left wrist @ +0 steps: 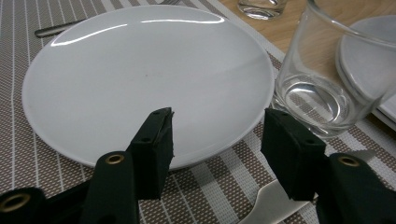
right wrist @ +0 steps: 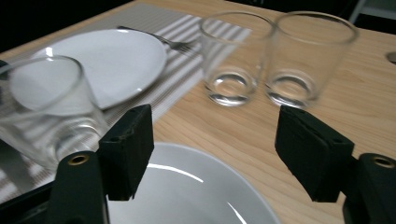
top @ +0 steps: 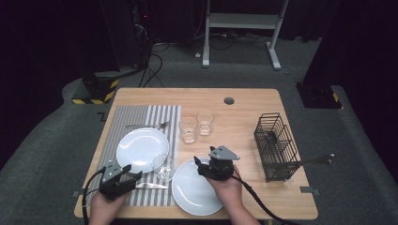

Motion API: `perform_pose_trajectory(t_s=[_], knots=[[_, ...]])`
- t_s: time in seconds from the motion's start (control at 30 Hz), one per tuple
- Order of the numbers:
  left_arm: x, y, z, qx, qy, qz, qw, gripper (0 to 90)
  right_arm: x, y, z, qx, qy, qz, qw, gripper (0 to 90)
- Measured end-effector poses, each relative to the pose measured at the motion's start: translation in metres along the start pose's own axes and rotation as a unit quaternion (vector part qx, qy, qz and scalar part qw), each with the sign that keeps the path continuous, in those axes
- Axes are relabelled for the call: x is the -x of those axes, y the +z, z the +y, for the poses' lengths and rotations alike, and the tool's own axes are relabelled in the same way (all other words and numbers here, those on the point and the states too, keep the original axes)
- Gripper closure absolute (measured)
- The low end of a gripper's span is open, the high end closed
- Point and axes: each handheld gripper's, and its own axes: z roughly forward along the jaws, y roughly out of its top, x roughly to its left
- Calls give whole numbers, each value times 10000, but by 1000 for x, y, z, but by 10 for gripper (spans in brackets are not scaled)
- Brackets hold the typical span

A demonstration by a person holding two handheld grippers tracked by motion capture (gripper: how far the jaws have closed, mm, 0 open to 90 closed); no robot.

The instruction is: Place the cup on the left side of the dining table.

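While both sets of fingers stand open and empty, the left gripper (left wrist: 217, 149) faces the near rim of the plate (left wrist: 140, 70) on the striped mat (left wrist: 28, 158). Judged step: slide low and straddle the rim, avoiding the glass (left wrist: 322, 79) just right of the fingers. Round plate (no long axis), lying flat. Right gripper (right wrist: 215, 154) hovers over the second plate (right wrist: 187, 196) on the tabletop (right wrist: 364, 112).

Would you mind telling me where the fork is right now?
In the high view the fork lies on the striped placemat, at the table's left, just beyond the left plate.
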Motion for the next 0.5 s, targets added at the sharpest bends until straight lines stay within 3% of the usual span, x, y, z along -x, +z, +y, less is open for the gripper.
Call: perform_pose_trajectory(t_s=[0.2,0.5], knots=[[3,3,-2,14,36,-22,10000,439,28,-16,-23,-107,137,-389,9991,350],[2,13,-9,116,-40,-205,9997,439,54,-39,-61,-300,297,-922,9948,400]])
